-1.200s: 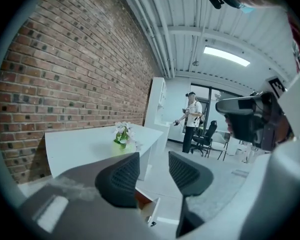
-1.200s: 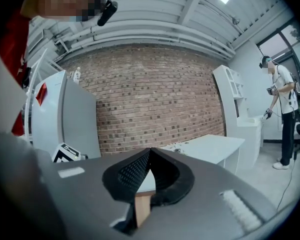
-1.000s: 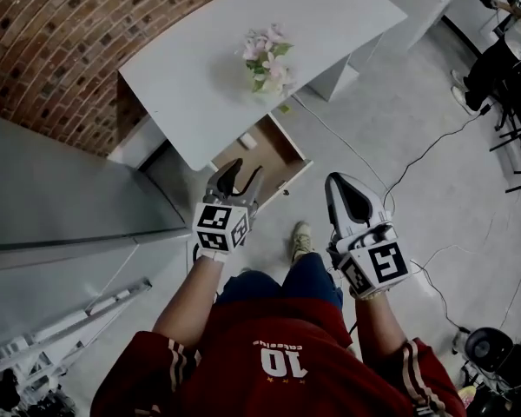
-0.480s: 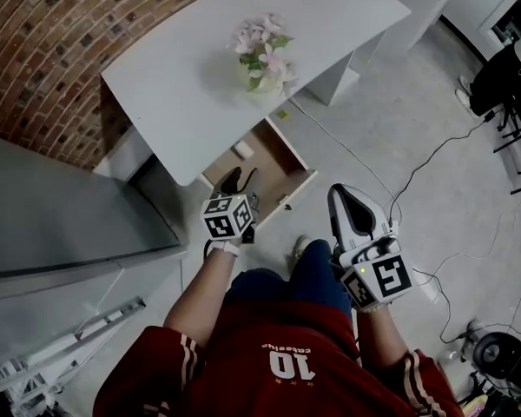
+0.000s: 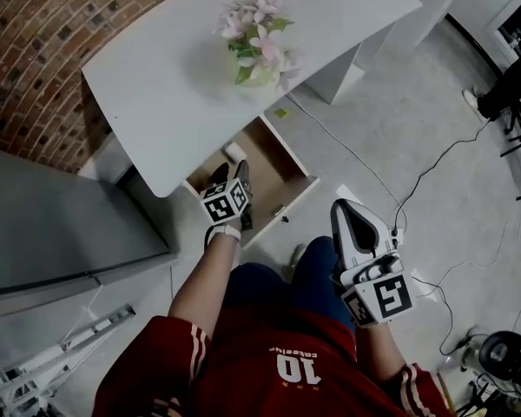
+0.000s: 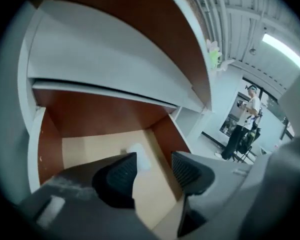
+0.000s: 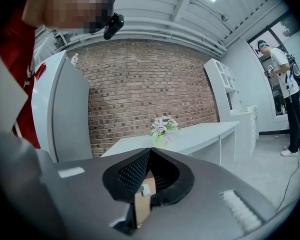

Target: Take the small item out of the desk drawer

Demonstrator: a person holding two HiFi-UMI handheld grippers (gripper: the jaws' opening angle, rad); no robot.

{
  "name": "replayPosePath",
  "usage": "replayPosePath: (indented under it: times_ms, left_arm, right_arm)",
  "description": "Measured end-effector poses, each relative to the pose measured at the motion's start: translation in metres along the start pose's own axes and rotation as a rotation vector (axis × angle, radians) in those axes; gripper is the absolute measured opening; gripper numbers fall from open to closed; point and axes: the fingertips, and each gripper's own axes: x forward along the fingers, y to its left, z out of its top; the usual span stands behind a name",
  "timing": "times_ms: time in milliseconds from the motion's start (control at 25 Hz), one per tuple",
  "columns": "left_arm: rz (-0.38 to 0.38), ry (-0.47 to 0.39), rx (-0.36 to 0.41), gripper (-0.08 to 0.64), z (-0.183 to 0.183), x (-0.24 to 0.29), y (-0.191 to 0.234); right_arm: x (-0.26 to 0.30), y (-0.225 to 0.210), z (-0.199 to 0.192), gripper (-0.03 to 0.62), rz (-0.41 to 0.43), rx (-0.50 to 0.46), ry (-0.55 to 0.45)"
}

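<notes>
Found the drawer (image 5: pixel 278 159) already open. Had just been spreading the left tongs (image 6: pixel 154 168) wider, short of the small white item (image 6: pixel 139 157), nothing between them. Held the right tongs (image 7: pixel 149 165) pressed together. Left undone: grasping, lifting out.

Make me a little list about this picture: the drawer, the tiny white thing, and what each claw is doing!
drawer: open, pulled out from under the white desk
small white item: lying on the drawer floor, not picked up
left claw: reaching into the drawer, open, jaws have just been opening; grips nothing, the item sits just past its tips
right claw: shut, held back away from the drawer
flowers: pink, on top of the desk
</notes>
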Motion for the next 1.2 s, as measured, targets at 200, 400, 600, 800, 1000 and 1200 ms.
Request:
replayPosePath:
  times_ms: [200,400,600,800,1000,1200]
  left_arm:
    - [0.048,0.020,0.003,0.229,-0.013,0.038,0.019]
    - [0.069,0.030,0.000,0.229,-0.021,0.064,0.026]
    - [0.078,0.058,-0.010,0.228,-0.027,0.073,0.034]
    - [0.063,0.085,0.007,0.169,-0.028,0.065,0.029]
    - [0.017,0.091,0.030,0.163,-0.013,0.044,0.005]
    - [-0.007,0.145,0.087,0.161,-0.009,0.003,-0.021]
  right_arm:
    - [0.004,-0.018,-0.022,0.003,0.000,0.004,-0.007]
    - [-0.004,-0.029,-0.048,0.003,0.011,-0.060,0.046]
    - [-0.006,-0.038,-0.049,0.003,-0.008,-0.031,0.029]
    - [-0.011,-0.037,-0.044,0.003,-0.020,-0.014,0.042]
    - [-0.011,-0.030,-0.017,0.003,-0.030,0.041,0.037]
    - [-0.022,-0.019,0.014,0.003,-0.023,0.019,0.078]
